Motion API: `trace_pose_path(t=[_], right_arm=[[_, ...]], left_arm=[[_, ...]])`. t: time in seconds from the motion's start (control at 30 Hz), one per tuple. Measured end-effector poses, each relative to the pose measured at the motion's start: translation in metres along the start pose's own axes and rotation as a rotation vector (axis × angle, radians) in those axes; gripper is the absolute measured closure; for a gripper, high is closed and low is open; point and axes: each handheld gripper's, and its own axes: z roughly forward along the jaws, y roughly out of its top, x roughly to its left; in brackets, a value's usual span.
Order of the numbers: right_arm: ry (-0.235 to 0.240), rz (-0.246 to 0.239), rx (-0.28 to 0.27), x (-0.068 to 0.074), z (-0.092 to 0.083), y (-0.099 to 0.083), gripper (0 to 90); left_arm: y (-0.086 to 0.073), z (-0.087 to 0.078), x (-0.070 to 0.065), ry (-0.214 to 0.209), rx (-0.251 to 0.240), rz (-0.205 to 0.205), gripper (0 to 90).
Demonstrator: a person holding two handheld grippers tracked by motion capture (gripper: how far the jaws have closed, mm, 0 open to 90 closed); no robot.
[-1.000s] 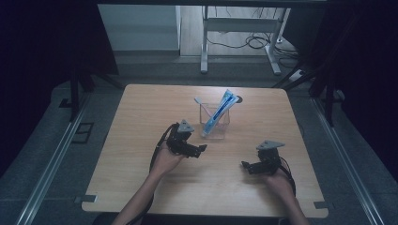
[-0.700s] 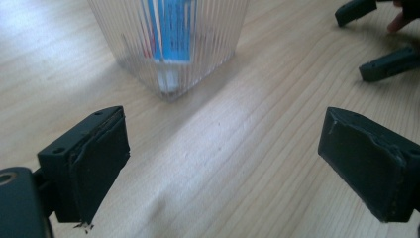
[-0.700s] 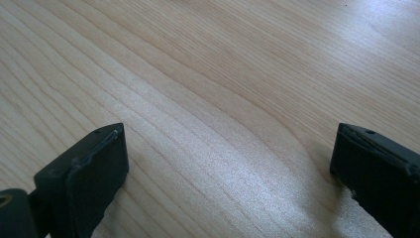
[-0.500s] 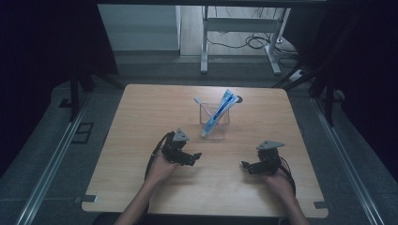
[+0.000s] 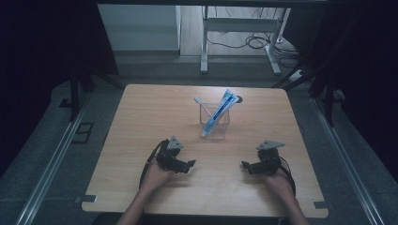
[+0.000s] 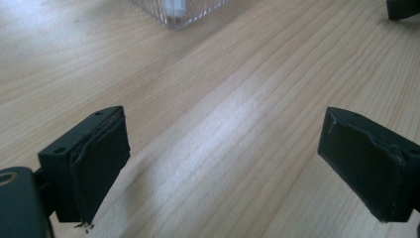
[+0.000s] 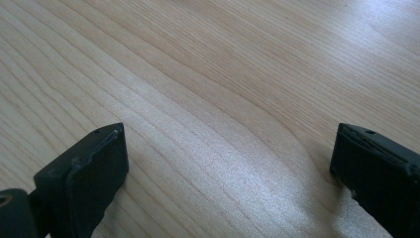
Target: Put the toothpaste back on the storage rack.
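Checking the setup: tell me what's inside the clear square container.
A blue-and-white tube leans inside the clear square container, its top poking out. The ribbed walls blur whatever else sits at the bottom.

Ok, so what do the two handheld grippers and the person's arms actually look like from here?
Both are black. The left gripper and right gripper each carry a grey three-cornered plate on top and trail a black cable looping back past the hand. In the gripper views, each has two blocky black jaws with flat, scuffed pads and small screw holes. The forearms show no sleeves.
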Motion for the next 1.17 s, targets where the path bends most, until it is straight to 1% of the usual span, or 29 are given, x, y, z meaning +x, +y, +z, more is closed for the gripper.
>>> trace_pose_path(t=[0.1, 0.27, 0.33, 0.4, 0.47, 0.53, 0.57, 0.63, 0.73, 0.9, 1.17], right_arm=[[0.0, 0.0, 0.0, 0.0, 0.0, 0.0, 1.0], [0.001, 0.0, 0.0, 0.0, 0.0, 0.0, 1.0], [0.001, -0.001, -0.001, 0.0, 0.0, 0.0, 1.0], [0.001, 0.0, 0.0, 0.0, 0.0, 0.0, 1.0], [0.0, -0.001, -0.001, 0.0, 0.0, 0.0, 1.0], [0.0, -0.001, -0.001, 0.0, 0.0, 0.0, 1.0], [-0.001, -0.001, -0.001, 0.0, 0.0, 0.0, 1.0], [-0.001, -0.001, -0.001, 0.0, 0.0, 0.0, 1.0], [-0.001, -0.001, -0.001, 0.0, 0.0, 0.0, 1.0], [-0.001, -0.001, -0.001, 0.0, 0.0, 0.0, 1.0], [-0.001, -0.001, -0.001, 0.0, 0.0, 0.0, 1.0]], left_arm=[[-0.005, -0.001, 0.0, 0.002, 0.005, -0.002, 5.8], [-0.015, -0.001, -0.001, -0.005, 0.011, -0.021, 5.9], [-0.018, -0.002, -0.002, -0.006, 0.027, -0.027, 7.0], [-0.02, -0.005, -0.003, -0.006, 0.011, -0.023, 7.6], [-0.022, -0.006, -0.004, -0.011, 0.019, -0.029, 7.6], [-0.024, -0.008, -0.005, -0.007, 0.027, -0.022, 7.7], [-0.024, -0.008, -0.006, -0.008, 0.03, -0.026, 7.7], [-0.025, -0.009, -0.007, -0.008, 0.048, -0.015, 7.7], [-0.026, -0.009, -0.01, 0.0, 0.066, -0.01, 7.7], [-0.026, -0.007, -0.016, 0.038, 0.089, 0.035, 7.5], [-0.026, -0.007, -0.017, 0.049, 0.092, 0.024, 6.4]])
